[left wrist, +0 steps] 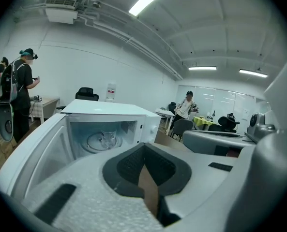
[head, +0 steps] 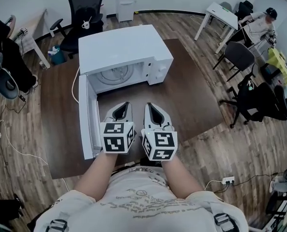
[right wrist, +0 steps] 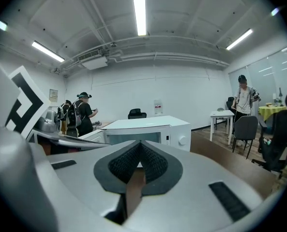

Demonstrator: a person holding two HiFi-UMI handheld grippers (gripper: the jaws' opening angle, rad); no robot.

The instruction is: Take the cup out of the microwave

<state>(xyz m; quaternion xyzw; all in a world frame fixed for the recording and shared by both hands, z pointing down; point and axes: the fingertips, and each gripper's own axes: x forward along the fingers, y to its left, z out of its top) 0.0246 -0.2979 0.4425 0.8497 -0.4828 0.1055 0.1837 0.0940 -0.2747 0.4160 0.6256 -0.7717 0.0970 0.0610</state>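
A white microwave (head: 126, 47) stands on the dark brown table (head: 191, 95), its door (head: 86, 117) swung open toward the left. In the left gripper view a clear glass cup (left wrist: 106, 139) sits upright on the turntable (left wrist: 97, 143) inside the cavity. The head view shows only the turntable (head: 115, 75); the cup is too faint to make out there. My left gripper (head: 122, 106) and right gripper (head: 154, 107) hover side by side in front of the microwave's opening, apart from it. Both are shut with nothing between the jaws, as the left gripper (left wrist: 144, 166) and right gripper (right wrist: 139, 164) show in their own views.
The open door stands just left of my left gripper. Black office chairs (head: 83, 13) are behind the table, more chairs (head: 240, 57) and a white desk (head: 223, 13) at the right. People stand at the far left (left wrist: 22, 91) and far right (right wrist: 244, 100). Cables lie on the wooden floor (head: 7, 144).
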